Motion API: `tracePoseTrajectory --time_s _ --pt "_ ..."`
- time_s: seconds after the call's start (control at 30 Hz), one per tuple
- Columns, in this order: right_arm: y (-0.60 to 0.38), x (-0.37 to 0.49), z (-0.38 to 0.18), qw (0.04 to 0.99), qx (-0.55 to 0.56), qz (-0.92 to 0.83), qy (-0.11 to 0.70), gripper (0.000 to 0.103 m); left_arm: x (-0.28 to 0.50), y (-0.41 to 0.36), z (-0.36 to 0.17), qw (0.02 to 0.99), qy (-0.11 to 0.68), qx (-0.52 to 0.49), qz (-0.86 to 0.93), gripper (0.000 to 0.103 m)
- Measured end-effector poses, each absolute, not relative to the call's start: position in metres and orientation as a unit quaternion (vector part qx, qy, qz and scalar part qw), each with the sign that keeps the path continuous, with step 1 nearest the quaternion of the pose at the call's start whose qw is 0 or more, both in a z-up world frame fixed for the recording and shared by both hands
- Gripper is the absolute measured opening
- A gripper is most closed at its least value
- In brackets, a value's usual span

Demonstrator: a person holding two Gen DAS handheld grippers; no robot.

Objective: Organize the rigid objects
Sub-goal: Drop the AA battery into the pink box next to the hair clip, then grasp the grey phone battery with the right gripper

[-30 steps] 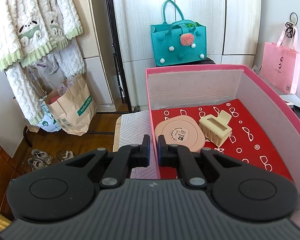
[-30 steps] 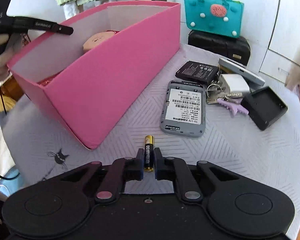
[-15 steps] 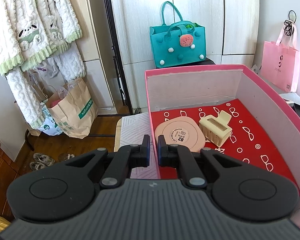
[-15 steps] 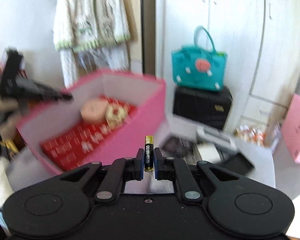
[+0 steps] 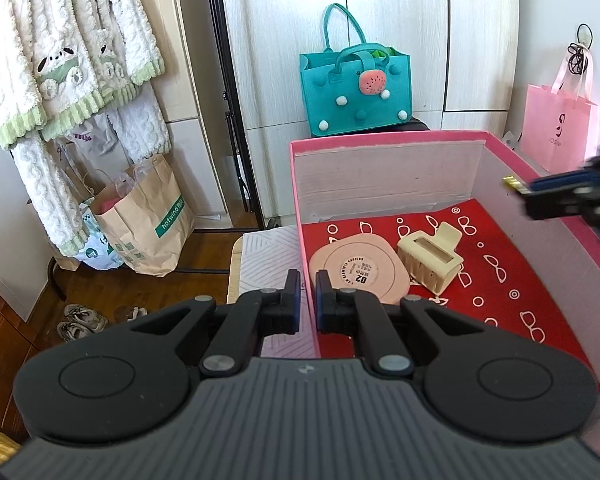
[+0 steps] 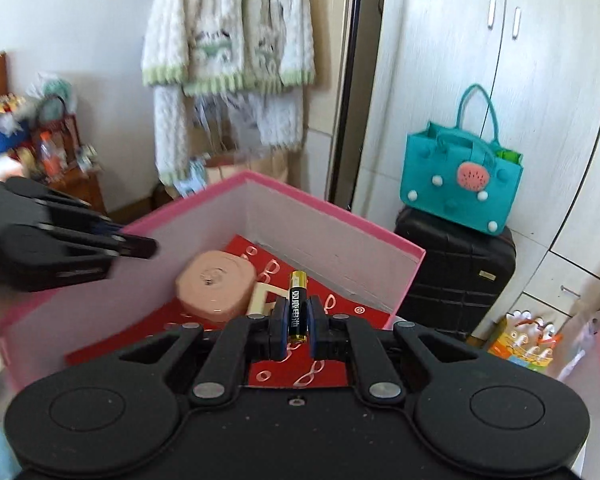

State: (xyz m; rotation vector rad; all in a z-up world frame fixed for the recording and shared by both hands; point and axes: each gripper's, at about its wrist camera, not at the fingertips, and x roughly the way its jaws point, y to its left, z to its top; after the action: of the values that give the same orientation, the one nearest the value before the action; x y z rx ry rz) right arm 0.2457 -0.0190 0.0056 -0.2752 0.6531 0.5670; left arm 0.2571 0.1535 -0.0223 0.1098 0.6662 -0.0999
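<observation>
The right gripper (image 6: 298,320) pinches an AA battery (image 6: 297,308) across its middle, long axis pointing away along the fingers, above the open pink box (image 6: 332,236). The red box floor lies directly below and ahead, holding a round pink compact (image 6: 216,288) and cream hair claw (image 5: 430,260). The left gripper (image 5: 308,304), narrowly parted around the box's near-left wall, carries nothing.

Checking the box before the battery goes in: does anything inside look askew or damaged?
Nothing stands out. In the pink box, the peach compact lies flat and the cream hair clip lies beside it, on the red lining. The right gripper holds the battery over the box.
</observation>
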Motion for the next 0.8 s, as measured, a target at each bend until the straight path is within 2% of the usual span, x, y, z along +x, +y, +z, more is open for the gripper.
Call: tracePoseTrajectory --time_s 0.23,0.63,0.8 --pt "-0.009 0.272 -0.003 0.895 -0.132 0.256 0.341 0.013 0.258 0.153 -0.023 0.942 0.327 0.055 -0.05 0.007" --pt "-0.077 0.243 0.014 0.914 -0.015 0.247 0.32 0.014 0.258 0.154 -0.023 0.942 0.327 0.057 -0.049 0.007" --pt "-0.117 0.226 0.005 0.913 0.022 0.217 0.345 0.022 0.258 0.154 -0.023 0.942 0.327 0.055 -0.05 0.007"
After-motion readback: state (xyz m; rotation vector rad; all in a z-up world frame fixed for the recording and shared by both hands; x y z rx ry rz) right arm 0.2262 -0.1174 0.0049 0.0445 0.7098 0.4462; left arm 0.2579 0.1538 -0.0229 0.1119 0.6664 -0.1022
